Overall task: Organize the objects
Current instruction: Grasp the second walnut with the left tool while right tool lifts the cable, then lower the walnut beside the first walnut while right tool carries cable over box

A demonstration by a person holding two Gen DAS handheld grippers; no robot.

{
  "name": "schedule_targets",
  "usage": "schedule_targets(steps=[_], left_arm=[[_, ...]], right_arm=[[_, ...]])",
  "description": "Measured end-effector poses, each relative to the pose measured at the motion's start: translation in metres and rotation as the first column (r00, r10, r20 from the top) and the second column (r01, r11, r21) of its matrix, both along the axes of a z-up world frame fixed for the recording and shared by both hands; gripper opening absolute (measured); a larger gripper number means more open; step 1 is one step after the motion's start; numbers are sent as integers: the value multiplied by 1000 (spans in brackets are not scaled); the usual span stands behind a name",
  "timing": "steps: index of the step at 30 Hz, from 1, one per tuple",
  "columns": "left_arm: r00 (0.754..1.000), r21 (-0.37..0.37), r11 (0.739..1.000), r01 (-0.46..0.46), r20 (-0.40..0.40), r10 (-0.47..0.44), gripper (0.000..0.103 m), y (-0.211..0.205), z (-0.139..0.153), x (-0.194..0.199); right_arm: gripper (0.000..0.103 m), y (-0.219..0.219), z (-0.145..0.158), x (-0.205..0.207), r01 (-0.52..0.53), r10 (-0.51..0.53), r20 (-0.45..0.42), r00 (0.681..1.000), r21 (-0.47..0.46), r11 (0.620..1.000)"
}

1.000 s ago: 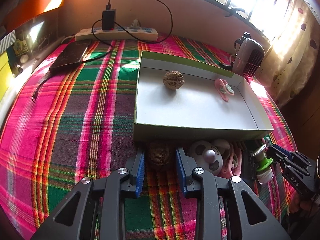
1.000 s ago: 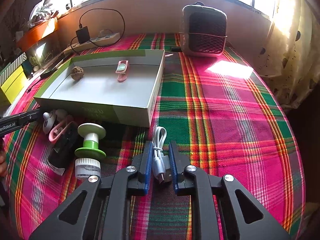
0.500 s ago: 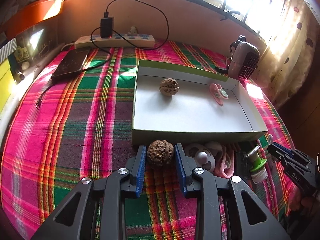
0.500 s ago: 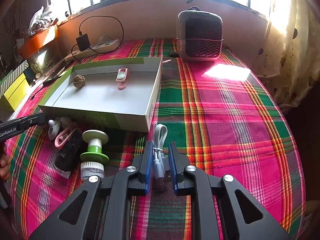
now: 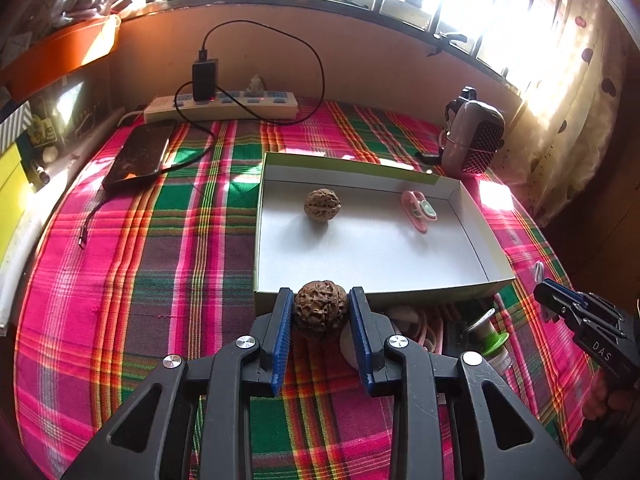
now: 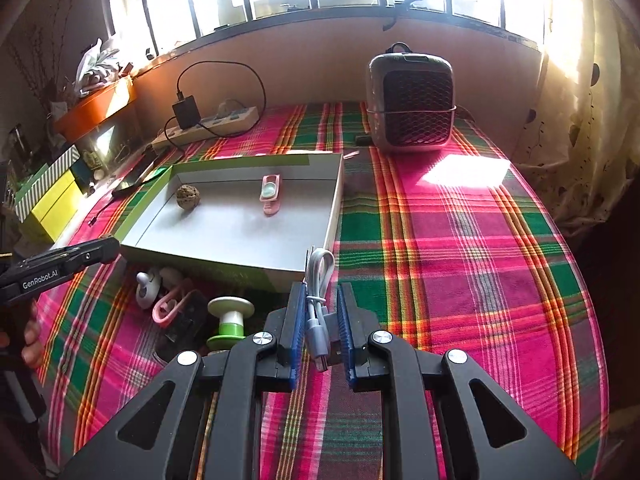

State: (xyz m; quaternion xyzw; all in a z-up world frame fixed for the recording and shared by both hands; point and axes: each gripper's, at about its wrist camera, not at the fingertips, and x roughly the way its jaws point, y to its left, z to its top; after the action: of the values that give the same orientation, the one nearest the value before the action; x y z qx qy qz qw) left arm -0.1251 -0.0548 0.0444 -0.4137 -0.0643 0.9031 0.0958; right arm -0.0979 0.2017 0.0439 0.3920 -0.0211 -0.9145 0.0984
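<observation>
My left gripper is shut on a brown walnut and holds it above the cloth, just before the near wall of the open box. Another walnut and a pink clip lie inside the box. My right gripper is shut on a white USB cable, lifted near the box's near right corner. The left gripper also shows in the right wrist view.
In front of the box lie a white round piece, a pink clip, a black item and a green-and-white spool. A small fan heater, a power strip and a phone stand at the back.
The left gripper has closed on the walnut and lifted it off the cloth. The right gripper has lifted the cable up and toward the box.
</observation>
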Motion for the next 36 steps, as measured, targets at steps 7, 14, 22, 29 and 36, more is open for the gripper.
schedule_targets(steps=[7, 14, 22, 29, 36], left_arm=[[1000, -7, 1000, 17, -2, -17, 26, 6, 4, -13], [1000, -11, 1000, 25, 1, -25, 26, 11, 3, -31], [999, -21, 999, 25, 23, -24, 26, 13, -7, -55], [999, -27, 999, 24, 48, -22, 26, 12, -17, -74], [998, -49, 998, 29, 51, -26, 26, 15, -24, -84]], right_arm=[[17, -18, 13, -18, -65, 65, -13, 998, -39, 997], [17, -37, 19, -56, -116, 117, 8, 993, -82, 990], [17, -68, 17, -99, -164, 168, 43, 985, -82, 983], [17, -92, -1, -134, -180, 186, 105, 977, -61, 982], [17, -103, -16, -157, -191, 194, 153, 969, -31, 981]])
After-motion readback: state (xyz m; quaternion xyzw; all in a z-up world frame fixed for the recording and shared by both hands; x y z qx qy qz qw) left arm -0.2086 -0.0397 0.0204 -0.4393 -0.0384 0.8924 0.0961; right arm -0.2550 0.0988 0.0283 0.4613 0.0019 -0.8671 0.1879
